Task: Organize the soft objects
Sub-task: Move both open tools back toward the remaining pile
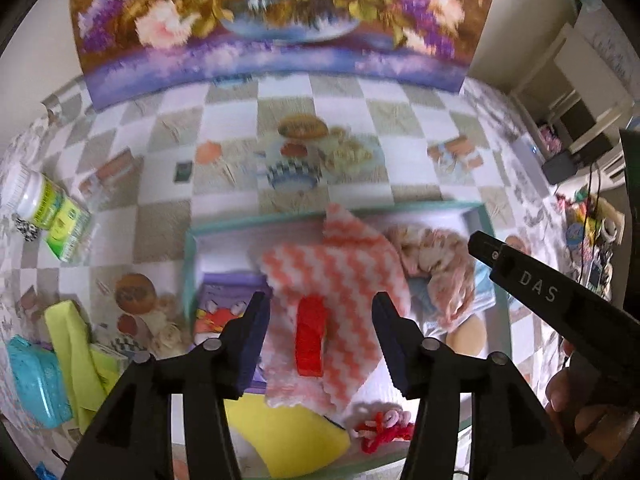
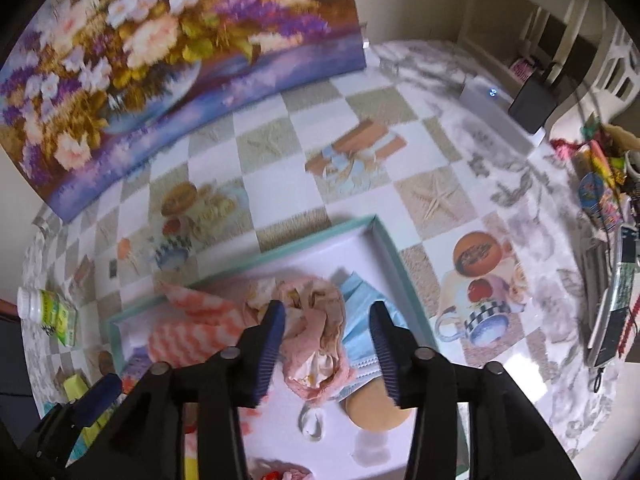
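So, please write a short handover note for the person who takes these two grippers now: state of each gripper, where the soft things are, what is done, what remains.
Left gripper: open, holds nothing, above the zigzag cloth and the red piece on it.
Right gripper: open, holds nothing, over the pink fabric and blue mask.
Done: these lie inside the teal-rimmed box, with the yellow sponge.
Left: green cloth and turquoise item lie outside, left of the box.

Showing soft, even indoor light in both views, with faint shadows only. Smearing with motion blur across the floral painting (image 1: 272, 20) and the checked tablecloth (image 2: 332, 120). Bending straight lines hard toward the dark round fisheye edges. Catching mild glare on the tablecloth's glossy right side.
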Demonstrator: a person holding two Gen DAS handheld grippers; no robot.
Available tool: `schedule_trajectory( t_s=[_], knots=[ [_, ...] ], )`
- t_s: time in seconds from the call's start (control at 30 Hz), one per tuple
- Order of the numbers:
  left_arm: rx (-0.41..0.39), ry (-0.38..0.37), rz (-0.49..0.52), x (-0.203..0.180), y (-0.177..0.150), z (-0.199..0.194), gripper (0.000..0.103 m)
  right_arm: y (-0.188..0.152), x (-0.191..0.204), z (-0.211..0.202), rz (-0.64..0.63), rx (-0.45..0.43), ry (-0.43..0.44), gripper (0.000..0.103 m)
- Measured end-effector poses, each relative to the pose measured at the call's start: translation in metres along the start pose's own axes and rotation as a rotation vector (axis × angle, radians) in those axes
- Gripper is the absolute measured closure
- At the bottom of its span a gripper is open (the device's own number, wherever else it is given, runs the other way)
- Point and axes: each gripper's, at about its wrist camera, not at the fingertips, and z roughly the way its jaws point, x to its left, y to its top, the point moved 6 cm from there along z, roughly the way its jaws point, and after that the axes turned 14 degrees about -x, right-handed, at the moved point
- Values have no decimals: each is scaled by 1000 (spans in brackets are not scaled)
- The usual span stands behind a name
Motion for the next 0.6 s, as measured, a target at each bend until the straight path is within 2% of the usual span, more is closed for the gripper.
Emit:
schedule_trajectory(
  t_s=[0.1,0.23,0.3,0.43,0.5,0.6],
  knots=[
    [-50,10,-16,9,12,-14,34,11,1,-15,-1,-49,-6,43],
    [-103,34,-42,24,24,-25,29,23,7,-33,-13,-113,-8,27],
    [-129,58,-59,33,29,-29,20,26,10,-39,-26,-133,-11,19],
    [-178,124,-73,56,36,-37,17,30,15,-46,-37,-158,-11,5],
    [-186,165,-86,69,37,-38,12,30,19,-48,-38,-162,-3,1],
    [-184,196,-107,87,37,-38,12,28,27,-52,-57,-164,4,0]
  ],
)
